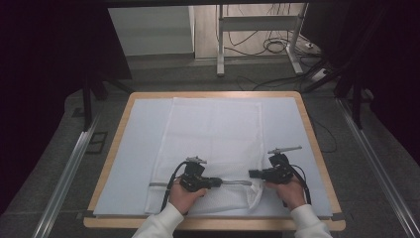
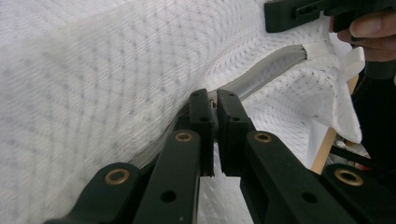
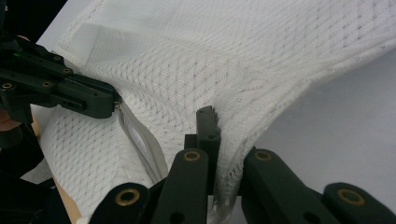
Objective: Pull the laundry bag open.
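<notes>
We pinch the zipper pull [image 2: 212, 103] with our left hand-held gripper [image 1: 218, 182]; our right hand-held gripper [image 1: 251, 174] clamps the mesh laundry bag [image 1: 213, 134] beside it, where mesh could snag the zipper.

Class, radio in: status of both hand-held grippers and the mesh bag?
Left hand-held gripper shut on zipper. Right hand-held gripper shut on mesh bag edge. Nothing in the way.

One white mesh bag [image 1: 213, 134] (zipper [image 1: 236, 183] included), two grippers, one table [image 1: 307, 119]
</notes>
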Demonstrator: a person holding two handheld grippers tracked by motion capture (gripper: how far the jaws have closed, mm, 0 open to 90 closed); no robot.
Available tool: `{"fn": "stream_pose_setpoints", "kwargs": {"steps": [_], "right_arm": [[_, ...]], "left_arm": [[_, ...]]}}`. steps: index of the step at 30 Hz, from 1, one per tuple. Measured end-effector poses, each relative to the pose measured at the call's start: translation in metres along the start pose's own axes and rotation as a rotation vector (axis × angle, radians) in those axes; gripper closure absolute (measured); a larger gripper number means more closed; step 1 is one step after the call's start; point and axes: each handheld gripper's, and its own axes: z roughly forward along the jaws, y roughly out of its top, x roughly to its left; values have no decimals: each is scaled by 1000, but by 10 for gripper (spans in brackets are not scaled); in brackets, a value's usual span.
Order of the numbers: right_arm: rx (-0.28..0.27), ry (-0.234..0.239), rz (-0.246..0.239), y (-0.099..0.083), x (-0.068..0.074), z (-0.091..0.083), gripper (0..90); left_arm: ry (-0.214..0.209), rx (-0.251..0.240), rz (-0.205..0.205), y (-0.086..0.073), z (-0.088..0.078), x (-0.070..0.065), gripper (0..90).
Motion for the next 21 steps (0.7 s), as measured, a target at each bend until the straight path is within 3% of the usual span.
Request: {"fn": "stream_pose_setpoints", "kwargs": {"steps": [21], "right_arm": [[6, -4, -3, 0, 1, 1, 883]], "left_arm": [[7, -24, -26, -6, -17, 9, 865]]}}
